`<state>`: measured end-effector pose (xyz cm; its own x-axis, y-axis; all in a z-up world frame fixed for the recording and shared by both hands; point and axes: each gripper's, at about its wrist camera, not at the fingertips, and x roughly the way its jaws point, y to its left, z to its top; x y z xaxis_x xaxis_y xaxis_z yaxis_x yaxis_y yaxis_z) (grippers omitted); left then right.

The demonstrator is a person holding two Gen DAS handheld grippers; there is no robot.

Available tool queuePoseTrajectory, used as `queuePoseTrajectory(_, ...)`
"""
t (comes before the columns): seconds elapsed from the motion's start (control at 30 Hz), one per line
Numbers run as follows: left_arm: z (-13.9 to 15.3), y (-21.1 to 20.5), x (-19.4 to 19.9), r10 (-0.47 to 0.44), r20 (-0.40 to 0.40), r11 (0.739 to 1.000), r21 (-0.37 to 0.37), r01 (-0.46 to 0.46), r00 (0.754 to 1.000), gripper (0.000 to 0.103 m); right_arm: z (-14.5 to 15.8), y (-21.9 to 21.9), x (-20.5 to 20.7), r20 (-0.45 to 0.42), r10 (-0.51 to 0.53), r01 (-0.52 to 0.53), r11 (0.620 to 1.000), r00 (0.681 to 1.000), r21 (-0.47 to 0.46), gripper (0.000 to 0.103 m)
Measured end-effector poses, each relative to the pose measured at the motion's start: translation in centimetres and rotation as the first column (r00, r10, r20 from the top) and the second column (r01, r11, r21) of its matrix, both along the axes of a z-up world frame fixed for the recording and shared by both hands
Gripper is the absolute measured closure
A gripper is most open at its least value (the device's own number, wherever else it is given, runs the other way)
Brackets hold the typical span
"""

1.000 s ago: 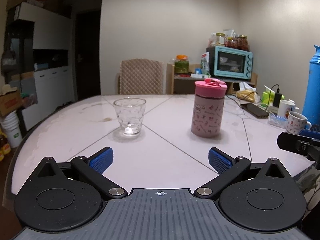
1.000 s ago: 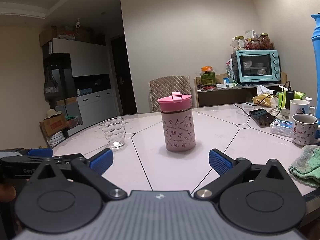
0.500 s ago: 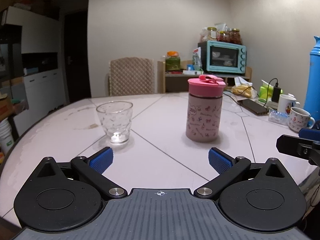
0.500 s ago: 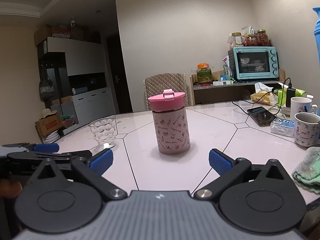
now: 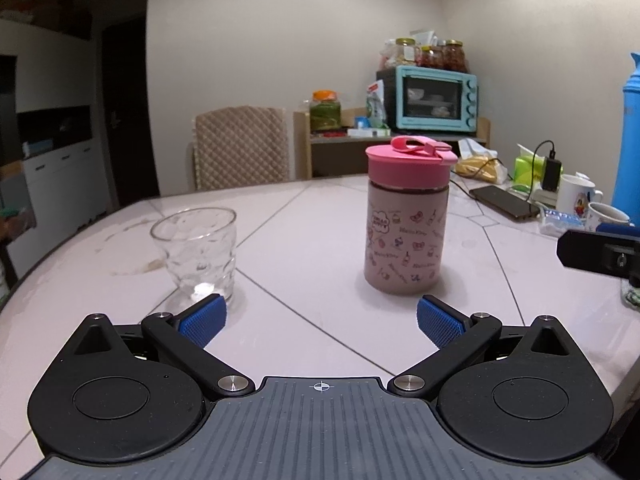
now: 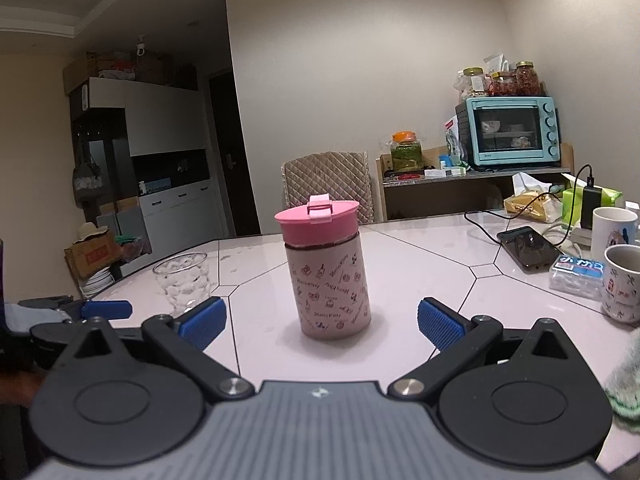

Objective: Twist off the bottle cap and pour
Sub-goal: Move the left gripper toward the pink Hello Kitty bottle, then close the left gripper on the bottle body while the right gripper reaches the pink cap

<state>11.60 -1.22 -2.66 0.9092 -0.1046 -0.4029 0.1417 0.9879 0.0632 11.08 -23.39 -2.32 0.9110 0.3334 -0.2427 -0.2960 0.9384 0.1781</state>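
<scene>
left gripper [image 5: 321,317] released, empty | right gripper [image 6: 322,320] released, empty | bottle [image 6: 326,270] frame centre, cap [image 6: 317,220] on, glass [image 6: 182,282] left | risk: off-centre grip tips bottle

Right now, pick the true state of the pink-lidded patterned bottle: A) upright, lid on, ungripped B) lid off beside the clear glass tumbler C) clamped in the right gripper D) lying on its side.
A: the pink-lidded patterned bottle stands upright, capped, ahead of the open right gripper.
</scene>
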Motion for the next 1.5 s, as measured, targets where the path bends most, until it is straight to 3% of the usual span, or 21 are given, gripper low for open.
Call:
queuePoseTrajectory(0.17, -0.2, -0.5, 1.8, -0.05, 0.01, 0.999, 0.017, 0.05, 0.999, 0.0, 0.3, 0.1, 1.6, 0.008, 0.003, -0.003, 1.0, 1.0, -0.008, 0.0)
queuePoseTrajectory(0.53, -0.8, -1.3, 6.0, -0.163, 0.009, 0.986, -0.031, 0.163, 0.987, 0.0, 1.0, 0.5, 4.4, 0.039, 0.021, -0.02, 0.999, 0.999, -0.034, 0.0)
queuePoseTrajectory(0.63, -1.0, -1.5, 7.5, -0.206, 0.007, 0.977, -0.046, 0.206, 0.978, 0.0, 1.1, 0.5, 5.2, 0.044, 0.019, -0.018, 0.999, 0.999, -0.038, 0.0)
queuePoseTrajectory(0.83, -1.9, -2.6, 8.9, -0.268, 0.041, 0.963, 0.022, 0.267, 0.963, 0.0, 1.6, -0.1, 6.3, 0.053, 0.018, -0.016, 0.999, 0.998, -0.038, 0.0)
queuePoseTrajectory(1.13, -2.4, -3.8, 11.9, -0.378, 0.036, 0.926, -0.001, 0.378, 0.925, 0.0, 1.7, -0.1, 7.6, 0.056, 0.04, -0.037, 0.998, 0.998, -0.048, 0.0)
queuePoseTrajectory(1.5, -3.0, -4.0, 14.7, -0.428, 0.051, 0.903, -0.012, 0.429, 0.902, 0.0, 1.1, 0.4, 9.3, 0.046, 0.064, -0.061, 0.996, 0.997, -0.058, 0.0)
